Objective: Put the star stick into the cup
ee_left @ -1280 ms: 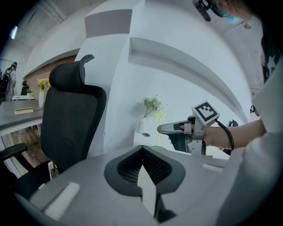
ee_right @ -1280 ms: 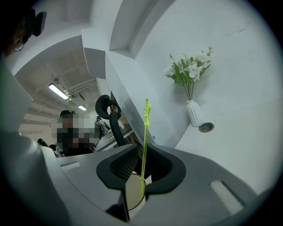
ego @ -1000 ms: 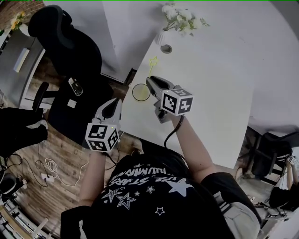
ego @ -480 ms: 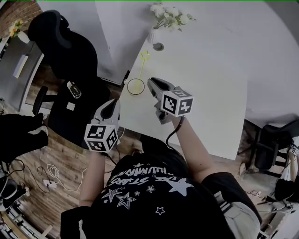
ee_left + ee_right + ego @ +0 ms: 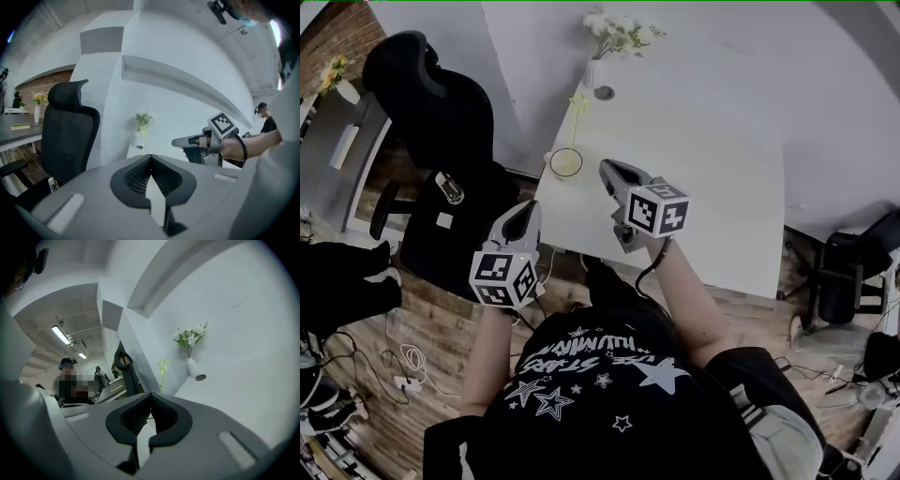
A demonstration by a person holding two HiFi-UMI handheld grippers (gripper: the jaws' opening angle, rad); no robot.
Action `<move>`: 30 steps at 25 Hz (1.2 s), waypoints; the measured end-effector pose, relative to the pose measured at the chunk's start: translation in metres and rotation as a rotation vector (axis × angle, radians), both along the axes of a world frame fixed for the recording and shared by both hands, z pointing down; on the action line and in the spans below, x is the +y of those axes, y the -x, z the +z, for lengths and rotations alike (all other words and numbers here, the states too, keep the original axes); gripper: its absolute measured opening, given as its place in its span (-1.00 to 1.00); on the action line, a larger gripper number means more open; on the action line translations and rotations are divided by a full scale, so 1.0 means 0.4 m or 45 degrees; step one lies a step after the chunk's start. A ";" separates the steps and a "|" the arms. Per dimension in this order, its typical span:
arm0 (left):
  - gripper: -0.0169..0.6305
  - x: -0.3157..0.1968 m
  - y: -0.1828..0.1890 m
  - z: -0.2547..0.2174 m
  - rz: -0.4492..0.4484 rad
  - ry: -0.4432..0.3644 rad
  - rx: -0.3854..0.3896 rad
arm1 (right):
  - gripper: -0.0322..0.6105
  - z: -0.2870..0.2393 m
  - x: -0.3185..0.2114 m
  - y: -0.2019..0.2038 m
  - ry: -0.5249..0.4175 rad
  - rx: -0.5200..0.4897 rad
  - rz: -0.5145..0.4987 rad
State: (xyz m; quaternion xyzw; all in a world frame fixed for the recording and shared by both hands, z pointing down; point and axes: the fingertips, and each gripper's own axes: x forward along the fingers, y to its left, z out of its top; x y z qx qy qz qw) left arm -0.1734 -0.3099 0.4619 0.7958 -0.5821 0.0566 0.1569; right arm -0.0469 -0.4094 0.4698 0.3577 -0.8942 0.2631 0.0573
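Head view: a white table point(image 5: 703, 187) fills the right of the room, with wooden floor point(image 5: 422, 319) and a black chair point(image 5: 431, 103) to its left. My right tongs point(image 5: 609, 174) hover over the table near its left edge. Ahead and left of them the cup point(image 5: 566, 162) stands by that edge with the star stick point(image 5: 577, 112) standing in it, and a vase of flowers point(image 5: 596, 70) is beyond. My left tongs point(image 5: 525, 208) hang off the table, near the chair. Left gripper view: jaws together, nothing between them. Right gripper view: jaws together too, also empty, with bare tabletop ahead and to the right.
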 end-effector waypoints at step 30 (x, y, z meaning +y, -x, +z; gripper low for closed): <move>-0.94 0.219 -0.038 -0.015 0.156 -0.033 0.044 | -0.85 0.001 0.333 -0.140 -0.007 0.077 0.169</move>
